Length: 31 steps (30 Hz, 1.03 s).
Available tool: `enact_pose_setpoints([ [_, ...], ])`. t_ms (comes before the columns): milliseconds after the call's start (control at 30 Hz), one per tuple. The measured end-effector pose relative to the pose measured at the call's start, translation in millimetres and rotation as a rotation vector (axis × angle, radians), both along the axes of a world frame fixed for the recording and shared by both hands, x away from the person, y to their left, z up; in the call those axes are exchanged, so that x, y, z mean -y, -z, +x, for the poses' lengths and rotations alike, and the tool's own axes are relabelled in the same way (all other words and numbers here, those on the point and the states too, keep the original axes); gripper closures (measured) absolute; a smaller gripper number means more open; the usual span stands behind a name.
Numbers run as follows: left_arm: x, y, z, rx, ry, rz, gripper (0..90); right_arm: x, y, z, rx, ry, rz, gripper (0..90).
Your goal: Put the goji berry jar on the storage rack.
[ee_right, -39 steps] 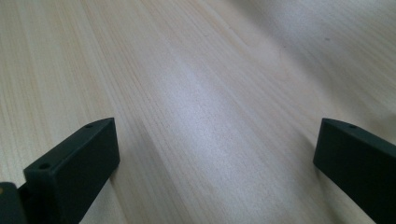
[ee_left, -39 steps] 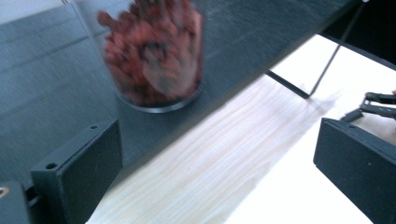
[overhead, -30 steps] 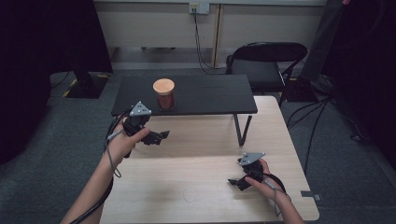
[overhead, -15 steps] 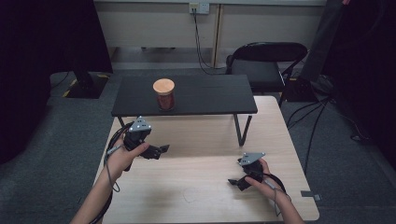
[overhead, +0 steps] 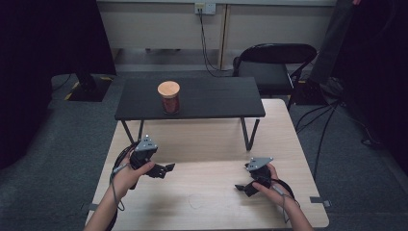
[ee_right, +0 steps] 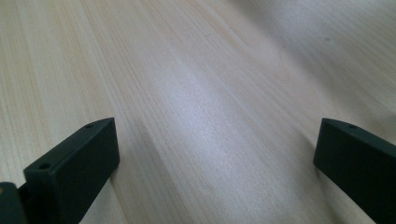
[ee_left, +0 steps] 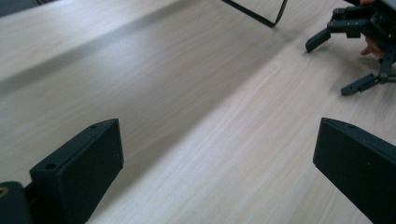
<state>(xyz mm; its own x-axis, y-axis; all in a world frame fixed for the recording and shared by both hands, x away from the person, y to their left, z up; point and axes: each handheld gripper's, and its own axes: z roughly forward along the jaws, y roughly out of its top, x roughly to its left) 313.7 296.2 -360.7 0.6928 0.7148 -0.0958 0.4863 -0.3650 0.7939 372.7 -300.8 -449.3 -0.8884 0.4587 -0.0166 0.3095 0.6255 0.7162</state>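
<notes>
A jar (overhead: 169, 97) with dark red contents and a round wooden lid stands on the black raised shelf (overhead: 216, 101) at the far side of the light wooden table (overhead: 207, 154). My left gripper (overhead: 166, 169) is held low over the table's left half, jaws wide open and empty, pointing right. In the left gripper view its jaws frame bare wood, and the right gripper (ee_left: 345, 60) shows farther off at the top right. My right gripper (overhead: 243, 188) rests near the front right, open, with nothing between its jaws (ee_right: 215, 163).
The shelf's thin metal legs (overhead: 248, 134) stand on the table between the grippers and the jar. A black chair (overhead: 269, 62) sits behind the table at the right. Cables (overhead: 332, 120) run over the grey carpet to the right.
My left gripper has come down and toward the person, from near the shelf's left legs to low over the table. The right gripper has stayed put.
</notes>
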Motion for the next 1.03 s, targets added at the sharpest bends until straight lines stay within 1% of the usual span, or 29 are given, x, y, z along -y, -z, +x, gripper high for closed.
enact_pose_setpoints([
  [133,-2.7,10.1,-2.9,-0.012,0.002,0.0,1.0,0.0,0.0,0.0,0.0,0.0,0.0,0.0],
  [233,-4.6,19.3,-5.6,-0.016,0.003,-0.009,1.0,0.0,0.0,0.0,0.0,0.0,0.0,0.0],
  [300,-5.3,26.3,-8.1,-0.013,0.0,-0.012,1.0,0.0,0.0,0.0,0.0,0.0,0.0,0.0],
  [367,-5.1,32.7,-9.5,-0.015,0.002,0.002,1.0,0.0,0.0,0.0,0.0,0.0,0.0,0.0],
  [500,-4.8,50.1,-10.5,-0.045,-0.002,0.02,1.0,0.0,0.0,0.0,0.0,0.0,0.0,0.0],
  [600,-5.0,61.2,-11.7,-0.065,-0.012,0.019,1.3,0.0,0.0,0.0,0.0,0.0,0.0,0.0],
  [700,-4.4,66.4,-12.8,-0.066,-0.007,0.023,1.4,0.0,0.1,0.0,0.0,0.0,0.0,0.0],
  [767,-4.4,70.2,-14.3,-0.052,-0.003,0.024,1.6,0.0,0.1,0.0,0.0,0.0,0.0,0.0],
  [800,-4.0,72.5,-15.8,-0.045,-0.009,0.025,1.7,0.0,0.0,0.0,0.0,0.0,0.0,0.0],
  [900,-3.2,77.8,-17.4,-0.052,-0.016,0.039,1.7,0.0,0.1,0.0,0.0,0.0,0.0,0.0],
  [1000,-3.1,81.0,-18.8,-0.057,-0.006,0.062,1.8,0.0,0.1,0.0,0.0,0.0,0.0,0.0],
  [1033,-3.3,82.6,-19.9,-0.057,-0.008,0.061,1.8,0.0,0.1,0.0,0.0,0.0,0.0,0.0],
])
